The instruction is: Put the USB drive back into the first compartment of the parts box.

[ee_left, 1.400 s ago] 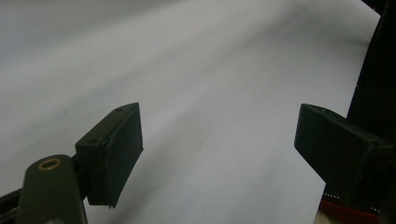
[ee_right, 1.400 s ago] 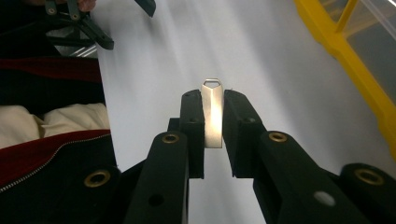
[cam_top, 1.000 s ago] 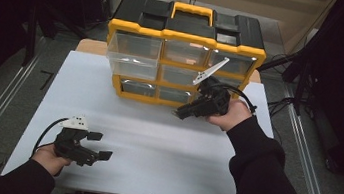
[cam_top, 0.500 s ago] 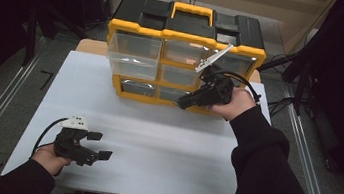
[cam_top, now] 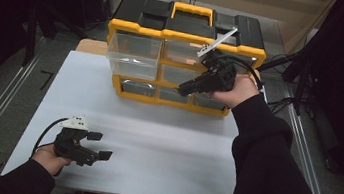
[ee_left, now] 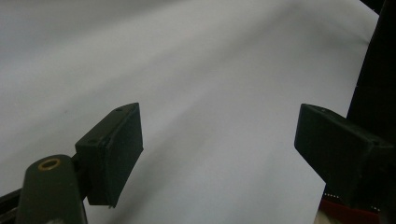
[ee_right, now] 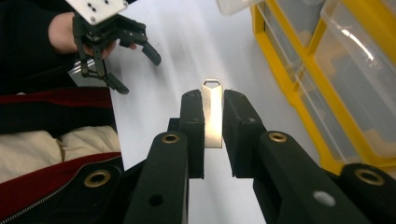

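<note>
High view: one yellow-and-black drawer organizer [cam_top: 144, 23] stands at the far edge of my white table [cam_top: 163, 146], and I read no brand, label or writing on it. I count six clear drawers in its front, three across and two high, though my right hand hides part of the right column. The upper left drawer [cam_top: 132, 54] sticks out from the front. My right gripper [cam_top: 184, 87] hangs in front of the organizer's lower middle drawers, clenched on one flat silver USB stick [ee_right: 212, 112]; I see no lettering on the metal. My left gripper [cam_top: 98, 145] rests well short of the organizer, near the table's near left corner, jaws spread with nothing between them.
</note>
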`<state>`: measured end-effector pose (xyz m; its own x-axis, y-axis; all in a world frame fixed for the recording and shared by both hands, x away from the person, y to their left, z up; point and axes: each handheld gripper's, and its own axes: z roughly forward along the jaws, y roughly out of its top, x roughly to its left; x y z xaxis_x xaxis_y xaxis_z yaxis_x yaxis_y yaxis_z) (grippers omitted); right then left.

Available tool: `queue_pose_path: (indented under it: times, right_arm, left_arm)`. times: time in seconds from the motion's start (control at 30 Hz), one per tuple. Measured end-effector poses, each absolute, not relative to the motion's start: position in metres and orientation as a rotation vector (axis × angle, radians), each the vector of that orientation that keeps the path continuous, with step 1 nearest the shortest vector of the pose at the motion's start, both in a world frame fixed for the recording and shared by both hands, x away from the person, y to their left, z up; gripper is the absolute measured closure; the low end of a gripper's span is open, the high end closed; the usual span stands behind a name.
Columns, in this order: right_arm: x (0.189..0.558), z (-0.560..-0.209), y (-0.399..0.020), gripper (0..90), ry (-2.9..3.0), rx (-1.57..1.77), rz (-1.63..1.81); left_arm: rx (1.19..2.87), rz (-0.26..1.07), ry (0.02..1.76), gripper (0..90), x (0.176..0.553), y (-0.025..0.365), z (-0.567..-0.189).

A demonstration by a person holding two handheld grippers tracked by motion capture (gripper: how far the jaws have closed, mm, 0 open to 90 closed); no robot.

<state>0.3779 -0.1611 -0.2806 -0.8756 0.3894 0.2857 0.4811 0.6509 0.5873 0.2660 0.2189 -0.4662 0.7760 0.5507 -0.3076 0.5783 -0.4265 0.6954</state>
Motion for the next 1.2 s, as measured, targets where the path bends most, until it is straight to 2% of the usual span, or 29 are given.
queue_pose_path:
  times: [1.2]
  right_arm:
    - [0.399,-0.199,-0.135,76.6,-2.775,-0.710,-1.112]
  left_arm:
    - [2.115,-0.049,0.834,16.5,0.265,0.219,-0.466]
